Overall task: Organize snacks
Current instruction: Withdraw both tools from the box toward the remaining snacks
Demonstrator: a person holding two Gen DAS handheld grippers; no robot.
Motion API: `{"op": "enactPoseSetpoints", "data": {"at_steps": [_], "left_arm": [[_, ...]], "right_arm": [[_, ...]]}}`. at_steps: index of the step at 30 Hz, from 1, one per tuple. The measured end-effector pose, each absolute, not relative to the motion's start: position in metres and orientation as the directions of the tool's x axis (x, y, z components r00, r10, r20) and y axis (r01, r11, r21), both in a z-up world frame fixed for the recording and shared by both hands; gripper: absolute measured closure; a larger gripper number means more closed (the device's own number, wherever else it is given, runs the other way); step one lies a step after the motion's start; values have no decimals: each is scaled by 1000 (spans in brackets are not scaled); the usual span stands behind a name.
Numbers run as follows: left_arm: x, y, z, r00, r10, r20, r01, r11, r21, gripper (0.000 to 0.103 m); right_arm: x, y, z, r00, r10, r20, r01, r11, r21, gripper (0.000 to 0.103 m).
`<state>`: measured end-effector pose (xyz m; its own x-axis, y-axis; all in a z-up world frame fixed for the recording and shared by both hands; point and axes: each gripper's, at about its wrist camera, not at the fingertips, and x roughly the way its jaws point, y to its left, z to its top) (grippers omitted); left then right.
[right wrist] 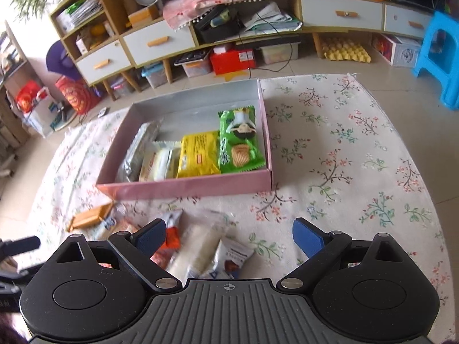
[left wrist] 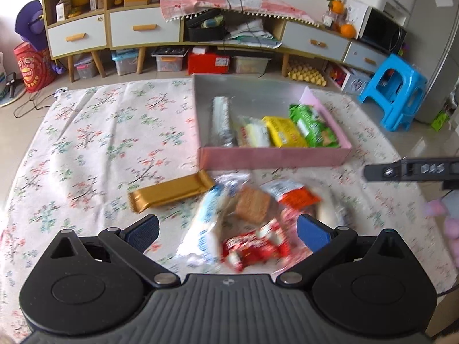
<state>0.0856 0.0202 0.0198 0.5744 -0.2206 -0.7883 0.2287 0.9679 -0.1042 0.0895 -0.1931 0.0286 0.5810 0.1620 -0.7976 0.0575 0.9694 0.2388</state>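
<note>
A pink box [left wrist: 272,157] [right wrist: 186,187] stands on the floral cloth and holds a silver pack [left wrist: 221,121], a pale cream pack [left wrist: 252,132], a yellow pack [left wrist: 284,132] [right wrist: 198,154] and a green biscuit pack [left wrist: 312,126] [right wrist: 239,140]. In front of it lies a loose heap: a gold bar [left wrist: 169,193] [right wrist: 87,218], a blue-white pack [left wrist: 206,223], a brown biscuit pack [left wrist: 252,207], an orange-white pack [left wrist: 295,196] and a red pack [left wrist: 255,246]. My left gripper [left wrist: 228,233] hovers open over the heap. My right gripper [right wrist: 229,236] is open over a white roll pack [right wrist: 198,246]; nothing is held.
The floral cloth [left wrist: 100,143] [right wrist: 358,157] covers the floor. A low cabinet with drawers [left wrist: 143,27] lines the far wall, storage bins beneath it. A blue stool [left wrist: 393,97] [right wrist: 439,57] stands at the right. The other gripper's black finger [left wrist: 410,169] reaches in from the right.
</note>
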Motion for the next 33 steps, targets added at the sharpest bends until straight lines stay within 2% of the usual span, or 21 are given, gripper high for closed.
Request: {"op": "enactPoseSetpoints", "data": {"at_steps": [13,20,25,29,31,33], "left_arm": [[71,48,0,559,-162,-813,231,972,-35,0],[80,57,-11,571,-154,-807,219,975,-31,1],[96,70,-18,545,-203,-813,152,978,-142,14],[106,72,-23,522,-246,-817,126,969,-212,27],[109,70,-24,519,-266,-813,132,964,-230,33],[111,66,-25,514,-290,-807,152,957,-247,48]], "right_arm": [[79,-164,15,519,165,-839,-17,983,183,7],[84,-166,8,514,147,-845,26,982,186,7],[89,-166,3,498,172,-850,50,973,226,7],[92,-160,2,495,194,-847,35,969,243,12],[94,-155,3,494,211,-844,18,968,252,20],[96,-152,2,483,236,-843,2,963,271,40]]}}
